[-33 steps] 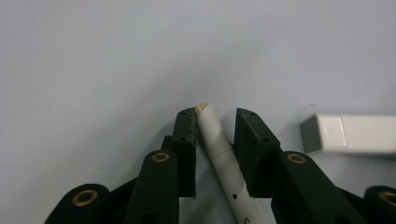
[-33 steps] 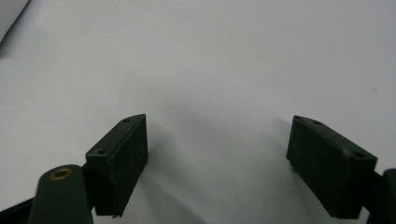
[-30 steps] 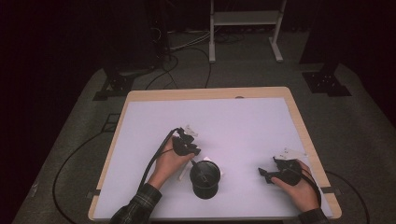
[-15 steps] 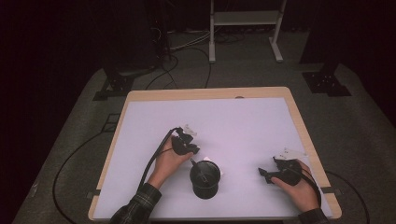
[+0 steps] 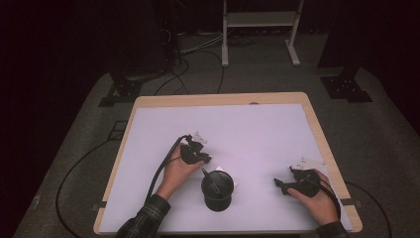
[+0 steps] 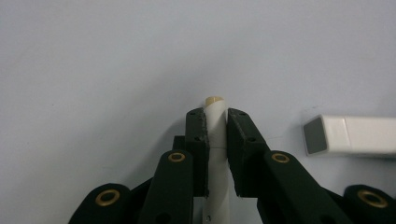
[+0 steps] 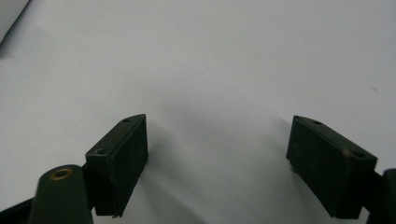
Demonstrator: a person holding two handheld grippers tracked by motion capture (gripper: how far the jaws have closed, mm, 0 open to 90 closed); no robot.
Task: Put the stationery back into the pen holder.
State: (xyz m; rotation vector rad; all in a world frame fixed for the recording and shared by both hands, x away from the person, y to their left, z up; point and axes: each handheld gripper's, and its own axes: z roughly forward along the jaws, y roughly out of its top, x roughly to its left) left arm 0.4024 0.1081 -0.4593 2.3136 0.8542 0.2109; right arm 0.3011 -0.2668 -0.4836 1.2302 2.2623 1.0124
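Observation:
My left gripper is shut on a slim white stick with a beige tip, which pokes out just past the pads. A white square-ended bar lies on the sheet to its right. From the high view, the left gripper sits just up-left of a black cup with a thin dark rod leaning in it. My right gripper rests low at the right of the table; its jaws stand wide open over bare white sheet.
The white sheet covers a wood-rimmed table. A pale object edges into the right gripper view's top left corner. Cables trail from both grippers. Dark floor, cables and a metal stand lie beyond the far edge.

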